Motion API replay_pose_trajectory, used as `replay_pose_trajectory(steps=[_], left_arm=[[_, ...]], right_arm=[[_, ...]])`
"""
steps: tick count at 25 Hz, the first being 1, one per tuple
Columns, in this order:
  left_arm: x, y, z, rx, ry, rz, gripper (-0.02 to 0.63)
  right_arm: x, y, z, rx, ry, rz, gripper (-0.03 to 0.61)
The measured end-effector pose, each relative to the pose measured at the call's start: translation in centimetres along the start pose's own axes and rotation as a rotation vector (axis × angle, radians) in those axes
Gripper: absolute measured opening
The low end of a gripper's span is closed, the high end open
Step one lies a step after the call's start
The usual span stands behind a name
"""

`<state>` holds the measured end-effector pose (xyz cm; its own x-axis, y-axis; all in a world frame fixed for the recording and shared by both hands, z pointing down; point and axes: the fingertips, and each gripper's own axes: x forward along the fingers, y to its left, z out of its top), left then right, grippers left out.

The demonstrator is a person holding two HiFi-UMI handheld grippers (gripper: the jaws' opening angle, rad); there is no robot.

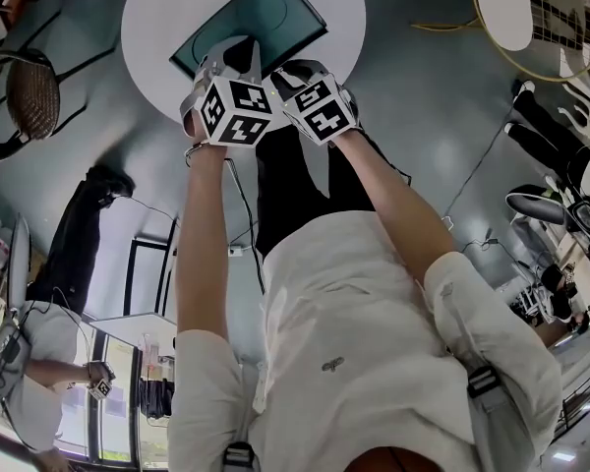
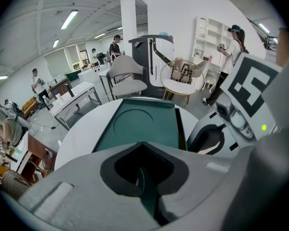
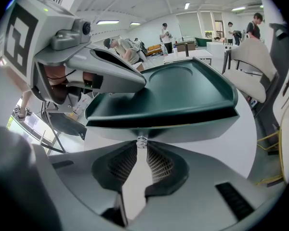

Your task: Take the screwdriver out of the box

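In the head view, the round white table carries the dark green box about its middle. My left gripper and right gripper crowd side by side at the box's near edge, marker cubes almost touching.

In the left gripper view, my jaws are pressed together on a thin green strip, which I judge to be the near rim of the lid.

In the right gripper view, my jaws stand narrowed, their tips nipping a small shiny ridged end at the dark gap under the lid. I take it for the screwdriver; the rest is hidden inside.

The nip is at the tips only, so a skewed pull could let it slip. If the left pinch slides off the rim, the lid drops on the tool.

There is little room between my grippers. The table is bare to the box's right and toward the near edge.
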<state>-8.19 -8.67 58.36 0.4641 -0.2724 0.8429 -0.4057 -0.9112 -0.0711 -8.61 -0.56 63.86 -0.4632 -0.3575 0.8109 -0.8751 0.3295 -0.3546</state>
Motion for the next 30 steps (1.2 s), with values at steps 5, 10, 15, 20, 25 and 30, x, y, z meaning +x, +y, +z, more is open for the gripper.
replay_pose_trajectory(steps=[5,10,15,20,25,30], left_arm=[[0.0,0.0,0.1,-0.027,-0.003,-0.007,0.011],[0.0,0.1,0.0,-0.054,-0.011,0.017,0.011],[0.0,0.1,0.1,-0.033,-0.003,0.039,0.011],[0.3,0.3,0.4,-0.049,-0.001,0.048,0.011],[0.5,0.4,0.7,-0.075,-0.007,0.055,0.011],[0.7,0.4,1.1,-0.087,-0.006,0.062,0.011]], right_arm=[[-0.5,0.1,-0.7,0.004,0.014,0.008,0.069],[-0.6,0.2,-1.1,0.003,0.025,0.002,0.069],[-1.0,0.1,-1.7,0.012,0.030,-0.007,0.069],[-1.5,-0.3,-2.2,0.020,0.038,-0.014,0.069],[-2.2,-0.9,-3.1,0.023,0.042,-0.020,0.069],[-2.9,-1.4,-3.7,0.032,0.043,-0.025,0.067]])
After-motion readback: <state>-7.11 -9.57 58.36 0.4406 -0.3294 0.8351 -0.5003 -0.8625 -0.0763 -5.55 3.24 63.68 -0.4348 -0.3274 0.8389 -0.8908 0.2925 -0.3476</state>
